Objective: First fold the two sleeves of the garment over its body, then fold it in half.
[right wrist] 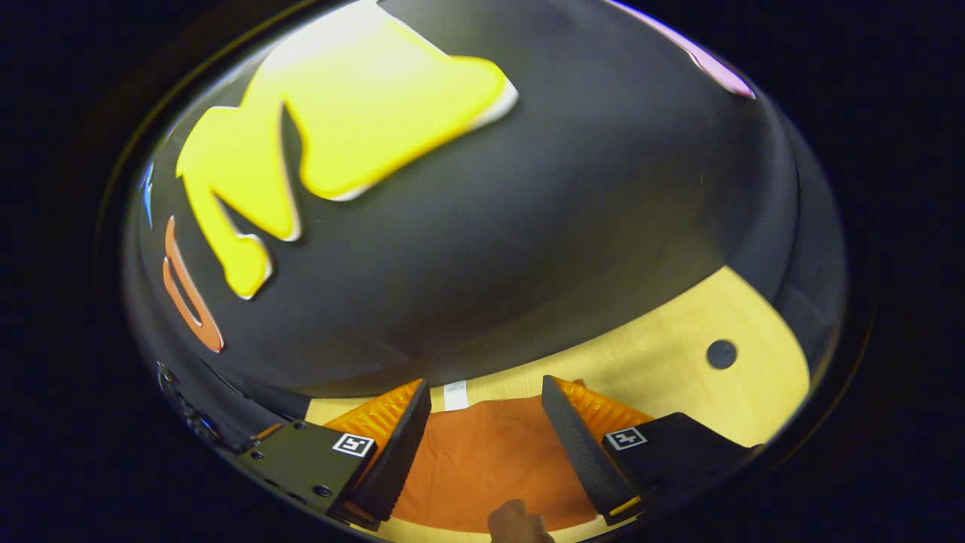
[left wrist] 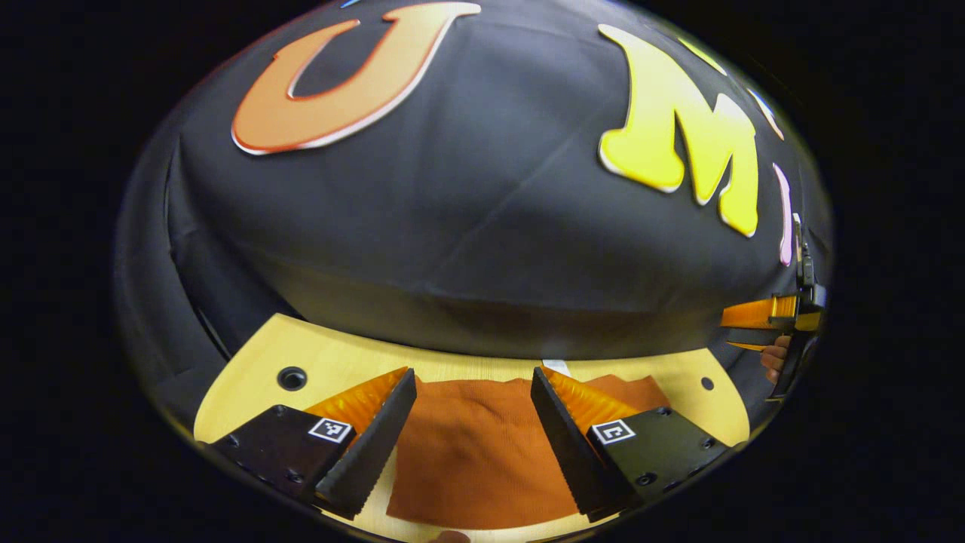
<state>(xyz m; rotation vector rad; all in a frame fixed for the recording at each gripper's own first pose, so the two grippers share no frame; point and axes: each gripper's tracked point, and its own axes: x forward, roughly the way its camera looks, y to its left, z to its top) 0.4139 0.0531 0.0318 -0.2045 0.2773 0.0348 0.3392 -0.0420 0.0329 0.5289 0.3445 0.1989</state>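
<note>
overhead, both grippers [left wrist: 471,434] [right wrist: 486,445], jaws seemingly apart

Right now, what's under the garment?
The garment lies flat on a light wooden table, bare wood showing past its edges, with a white tag at its far edge. Whatever the cloth covers can't be seen. Both hand-held grippers, left and right, are above it, open.
</note>
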